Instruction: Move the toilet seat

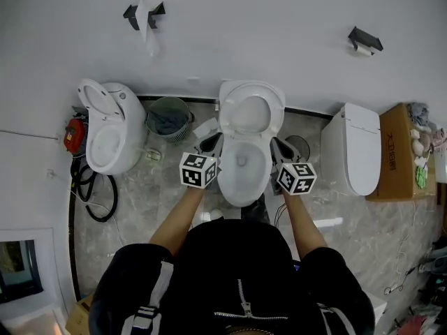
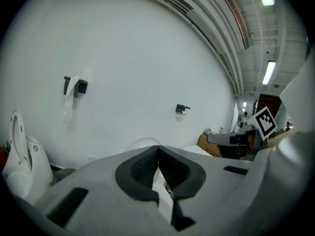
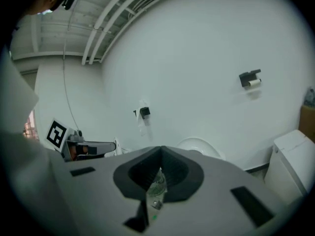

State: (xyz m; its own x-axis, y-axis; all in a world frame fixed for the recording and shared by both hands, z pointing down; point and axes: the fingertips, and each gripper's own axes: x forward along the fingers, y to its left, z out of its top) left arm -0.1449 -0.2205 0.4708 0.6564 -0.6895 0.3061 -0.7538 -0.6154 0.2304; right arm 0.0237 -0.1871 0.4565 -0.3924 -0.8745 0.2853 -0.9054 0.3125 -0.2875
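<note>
Seat raised; both tongs closed and empty.
Your toilet seat (image 1: 251,87), a white oval ring, stands upright near the wall behind the middle bowl (image 1: 230,187). Your left gripper (image 1: 211,144) and right gripper (image 1: 278,149) flank that bowl, jaws pressed together on nothing. Your torso hides the bowl's front, and the hinge cannot be made out.

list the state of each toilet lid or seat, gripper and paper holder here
Middle white ceramic toilet's seat: raised.
Left white toilet's lid: raised.
Right white toilet's lid: closed.
Left gripper: shut, empty.
Right gripper: shut, empty.
Left black wall paper holder: paper hanging down.
</note>
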